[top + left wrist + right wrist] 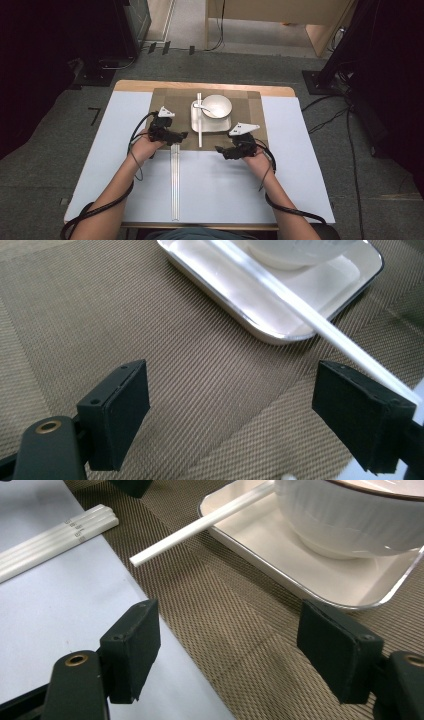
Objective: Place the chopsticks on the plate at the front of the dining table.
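Nearest the table [120, 135] edge at 6 o'clock, a pair of white chopsticks [175, 185] lies lengthwise on the pale sheet, reaching up to the left gripper [181, 135]. That gripper hovers at 8 o'clock of the tray [194, 121], jaws wide apart with only the woven placemat [167, 102] between them. The right gripper [220, 149] sits at 5 o'clock of the tray, also spread wide and holding nothing. Between them, a single chopstick [199, 125] rests across the tray's left rim, pointing to 12. Farther back, the bowl [217, 105] stands on the tray with a spoon [202, 106] at its 9 o'clock.
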Demonstrator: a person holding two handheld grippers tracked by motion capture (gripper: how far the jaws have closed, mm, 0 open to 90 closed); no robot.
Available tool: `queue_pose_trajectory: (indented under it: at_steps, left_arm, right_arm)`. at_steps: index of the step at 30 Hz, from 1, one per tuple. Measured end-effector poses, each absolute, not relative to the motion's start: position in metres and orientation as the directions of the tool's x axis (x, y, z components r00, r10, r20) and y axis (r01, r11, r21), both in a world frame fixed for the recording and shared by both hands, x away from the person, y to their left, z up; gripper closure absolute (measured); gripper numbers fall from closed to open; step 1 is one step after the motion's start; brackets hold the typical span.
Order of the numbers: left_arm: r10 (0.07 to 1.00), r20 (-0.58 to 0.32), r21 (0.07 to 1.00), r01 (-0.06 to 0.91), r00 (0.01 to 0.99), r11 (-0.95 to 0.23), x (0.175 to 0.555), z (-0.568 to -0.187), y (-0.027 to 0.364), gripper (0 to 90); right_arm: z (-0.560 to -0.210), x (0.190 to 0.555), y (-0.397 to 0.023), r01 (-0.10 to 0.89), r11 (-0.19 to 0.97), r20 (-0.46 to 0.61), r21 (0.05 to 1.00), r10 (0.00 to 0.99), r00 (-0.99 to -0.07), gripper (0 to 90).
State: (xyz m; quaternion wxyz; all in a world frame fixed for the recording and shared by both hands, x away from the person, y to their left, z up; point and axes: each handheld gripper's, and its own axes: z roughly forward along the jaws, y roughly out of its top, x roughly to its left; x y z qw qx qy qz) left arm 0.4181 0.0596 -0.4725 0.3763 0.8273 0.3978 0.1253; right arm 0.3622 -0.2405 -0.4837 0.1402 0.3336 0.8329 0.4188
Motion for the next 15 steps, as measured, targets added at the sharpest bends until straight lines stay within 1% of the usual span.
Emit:
queue_pose_trajectory:
  at_steps: [3, 7, 11, 15]
  left_arm:
    - [0.756, -0.086, 0.718, 0.566, 0.649, -0.404, 0.414, -0.474, 0.064, 15.0]
    - [0.76, -0.086, 0.714, 0.572, 0.644, -0.404, 0.408, -0.476, 0.072, 15.0]
    - [0.765, -0.084, 0.706, 0.58, 0.639, -0.406, 0.404, -0.478, 0.081, 15.0]
    - [0.75, -0.087, 0.704, 0.573, 0.656, -0.42, 0.398, -0.478, 0.086, 15.0]
  right_arm:
    - [-0.483, 0.364, -0.248, 0.431, 0.435, 0.045, 0.791, 0.662, -0.748, 25.5]
    - [-0.484, 0.364, -0.256, 0.405, 0.469, 0.004, 0.785, 0.65, -0.76, 25.5]
    - [-0.485, 0.363, -0.265, 0.417, 0.461, 0.012, 0.783, 0.66, -0.751, 25.5]
    - [-0.486, 0.365, -0.275, 0.422, 0.456, 0.006, 0.784, 0.673, -0.74, 25.4]
